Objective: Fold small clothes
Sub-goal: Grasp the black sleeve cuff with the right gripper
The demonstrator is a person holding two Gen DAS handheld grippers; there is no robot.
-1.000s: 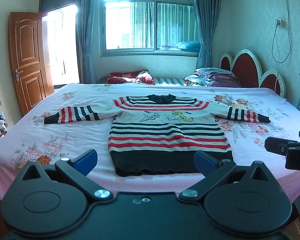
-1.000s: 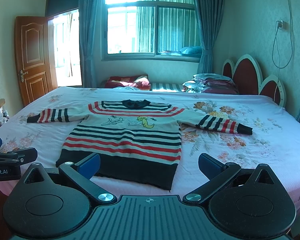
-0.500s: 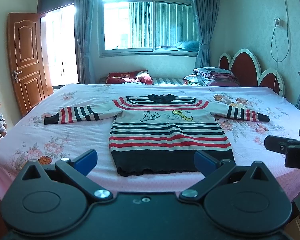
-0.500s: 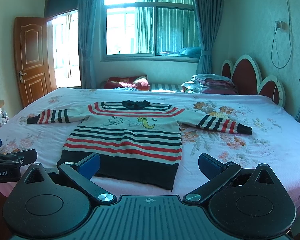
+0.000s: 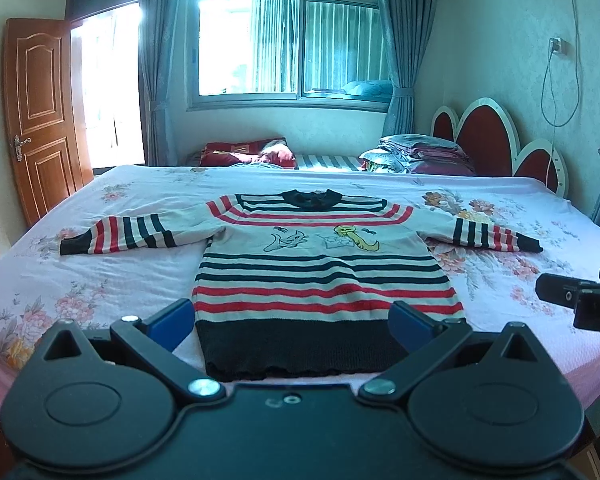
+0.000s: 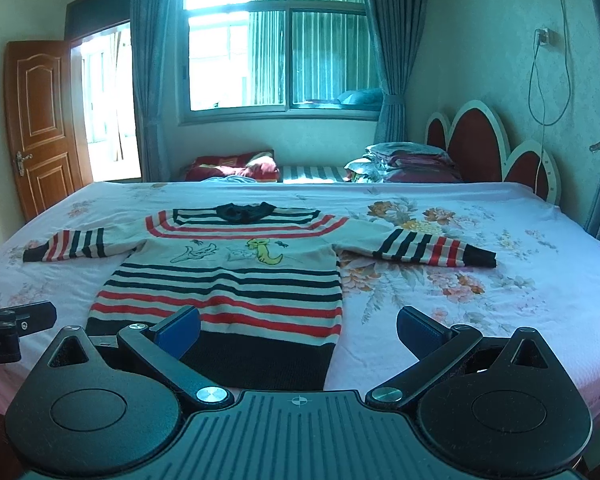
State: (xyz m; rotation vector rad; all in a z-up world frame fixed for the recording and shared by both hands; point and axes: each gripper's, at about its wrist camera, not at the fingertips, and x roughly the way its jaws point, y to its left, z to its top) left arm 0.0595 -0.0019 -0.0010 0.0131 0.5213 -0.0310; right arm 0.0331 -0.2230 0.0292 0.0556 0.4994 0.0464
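A small striped sweater [image 5: 320,276] in red, black and white, with cartoon figures on the chest, lies flat on the bed with both sleeves spread out; it also shows in the right wrist view [image 6: 228,280]. My left gripper [image 5: 292,322] is open and empty, held above the near edge of the bed in front of the sweater's black hem. My right gripper [image 6: 298,330] is open and empty, held in front of the hem's right corner. Each gripper shows at the edge of the other's view, the right one [image 5: 580,300] and the left one [image 6: 8,328].
The bed [image 5: 100,280] has a pink floral sheet. Folded bedding [image 5: 416,154] and a red pillow [image 5: 244,152] lie behind it. A headboard [image 5: 496,136] stands at right, a wooden door [image 5: 40,116] at left, a window [image 5: 292,36] behind.
Both grippers have moved slightly forward and lower toward the bed; the sweater looks a little nearer. Their jaws stay open. The sweater has not moved.
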